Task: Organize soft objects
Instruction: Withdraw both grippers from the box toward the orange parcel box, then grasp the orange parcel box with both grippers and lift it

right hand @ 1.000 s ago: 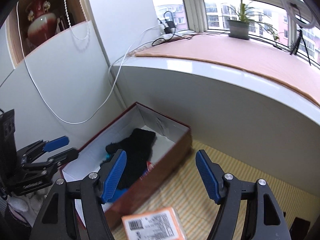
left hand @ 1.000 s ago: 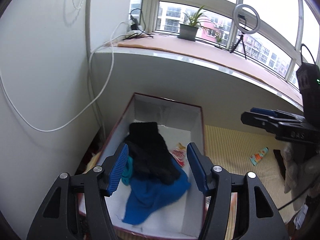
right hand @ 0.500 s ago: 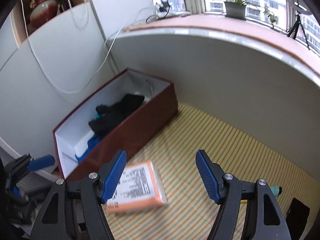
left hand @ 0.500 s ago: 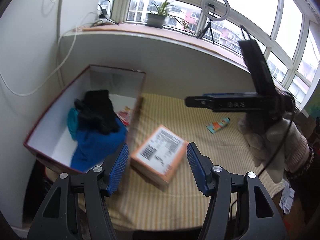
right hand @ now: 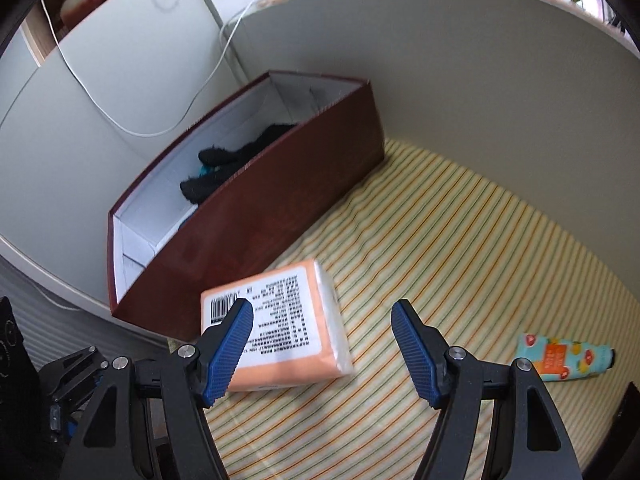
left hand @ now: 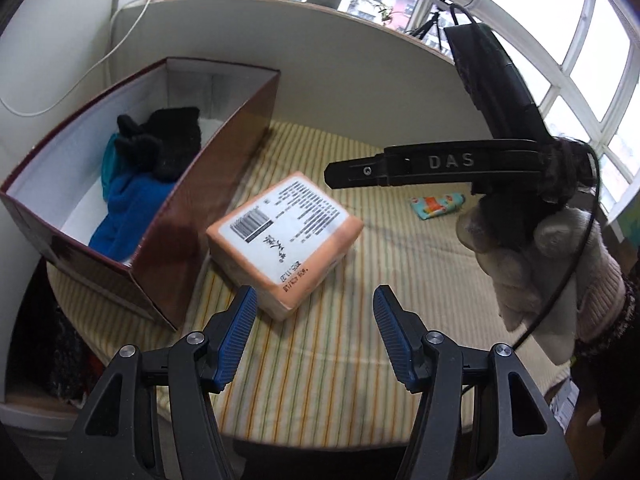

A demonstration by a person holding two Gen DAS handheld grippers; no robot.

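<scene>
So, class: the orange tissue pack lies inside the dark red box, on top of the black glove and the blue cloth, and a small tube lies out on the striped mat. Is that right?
Not quite. The orange tissue pack lies on the striped mat, beside the dark red box, not in it. The box holds only the black glove and blue cloth. The small tube is on the mat, as said. The left wrist view shows it.

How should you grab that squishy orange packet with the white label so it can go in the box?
Probably across the two long side edges of the soft orange tissue packet, coming down from above. It lies flat on the striped mat, label up, so only the sides offer grip. The open right gripper already hangs over it.
</scene>
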